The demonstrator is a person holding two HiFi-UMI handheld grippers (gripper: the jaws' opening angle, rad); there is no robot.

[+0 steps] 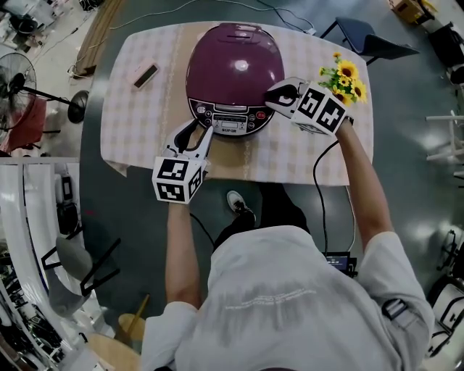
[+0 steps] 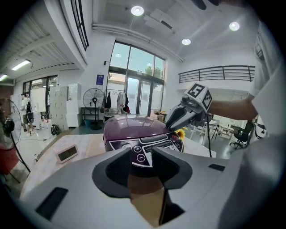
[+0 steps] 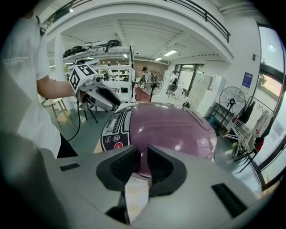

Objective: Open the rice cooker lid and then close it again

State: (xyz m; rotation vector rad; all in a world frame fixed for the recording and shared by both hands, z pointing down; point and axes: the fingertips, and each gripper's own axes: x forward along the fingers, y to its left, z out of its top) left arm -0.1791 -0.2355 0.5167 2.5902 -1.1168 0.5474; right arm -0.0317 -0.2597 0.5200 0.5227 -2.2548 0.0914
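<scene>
Rice cooker lid (image 1: 235,58) is shut; right gripper (image 1: 270,99), jaws narrow and empty, hovers at its side, left gripper (image 1: 202,131), half open and empty, faces the panel (image 1: 230,119). A skewed push could slide the whole cooker (image 1: 233,87) across the tabletop (image 1: 145,119) toward the flowers (image 1: 345,78)

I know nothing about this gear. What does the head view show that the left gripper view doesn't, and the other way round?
Only the head view: the whole checked tablecloth, the person's white shirt and a shoe on the floor.
Only the left gripper view: ceiling lights, tall glass doors and a balcony railing.
Both: the purple rice cooker with its lid down, the small white clock on the cloth, the sunflowers, and the right tongs at the cooker's side.
</scene>
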